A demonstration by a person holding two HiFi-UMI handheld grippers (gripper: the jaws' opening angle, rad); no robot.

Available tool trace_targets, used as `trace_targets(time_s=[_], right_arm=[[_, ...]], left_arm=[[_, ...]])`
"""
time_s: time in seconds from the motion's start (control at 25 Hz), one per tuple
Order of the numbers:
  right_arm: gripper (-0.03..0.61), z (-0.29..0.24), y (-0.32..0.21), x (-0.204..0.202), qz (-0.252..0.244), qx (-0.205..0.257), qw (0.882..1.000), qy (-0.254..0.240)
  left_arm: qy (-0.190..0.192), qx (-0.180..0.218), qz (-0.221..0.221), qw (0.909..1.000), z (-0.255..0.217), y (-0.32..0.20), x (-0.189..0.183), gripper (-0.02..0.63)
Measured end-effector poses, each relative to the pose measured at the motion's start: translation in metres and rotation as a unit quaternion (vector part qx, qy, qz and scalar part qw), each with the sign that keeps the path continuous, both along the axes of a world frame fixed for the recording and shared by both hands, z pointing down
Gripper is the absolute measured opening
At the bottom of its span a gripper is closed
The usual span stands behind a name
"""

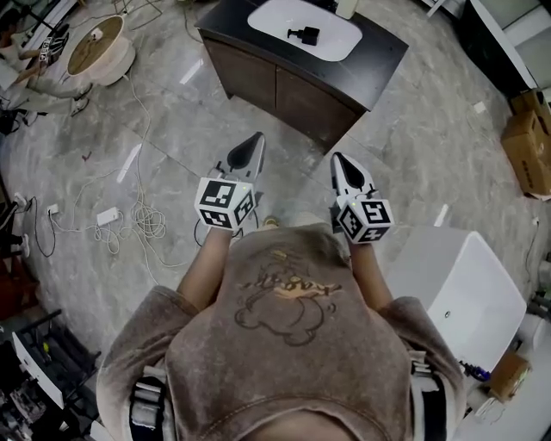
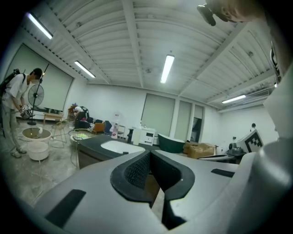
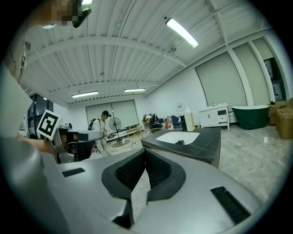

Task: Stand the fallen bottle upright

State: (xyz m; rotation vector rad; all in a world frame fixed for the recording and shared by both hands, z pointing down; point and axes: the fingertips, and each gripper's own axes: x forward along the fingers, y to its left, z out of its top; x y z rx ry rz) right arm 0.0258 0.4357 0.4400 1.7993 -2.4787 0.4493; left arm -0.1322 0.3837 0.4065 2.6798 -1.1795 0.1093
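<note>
Both the left gripper (image 1: 255, 139) and right gripper (image 1: 337, 160) hover with jaws together, empty, facing the dark tabletop (image 1: 383, 53)

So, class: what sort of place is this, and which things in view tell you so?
Probably a lab or test hall fitted out with bathroom pieces, not a real bathroom. A dark vanity with a white basin stands free on the open floor, a white bathtub stands nearby, and loose cables trail about.
</note>
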Motion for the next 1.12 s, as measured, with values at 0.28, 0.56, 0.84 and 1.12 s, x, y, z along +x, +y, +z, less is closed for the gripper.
trace_targets(time_s=[0.28, 0.56, 0.84, 1.12], right_arm=[[0.0, 0.012, -0.016, -0.011, 0.006, -0.01, 1.0, -0.002], [0.0, 0.011, -0.054, -0.019, -0.003, -0.007, 1.0, -0.005], [0.0, 0.02, -0.103, -0.027, -0.021, -0.009, 1.0, -0.003], [0.0, 0.022, -0.168, -0.019, -0.032, -0.008, 0.999, -0.003]], left_arm=[[0.006, -0.001, 0.006, 1.0, 0.007, -0.022, -0.011, 0.018], [0.006, -0.001, -0.001, 1.0, 0.01, -0.055, -0.019, 0.018], [0.012, -0.002, -0.01, 0.9999, 0.013, -0.101, -0.022, 0.018], [0.016, -0.004, -0.018, 0.9997, 0.015, -0.164, -0.013, 0.018]])
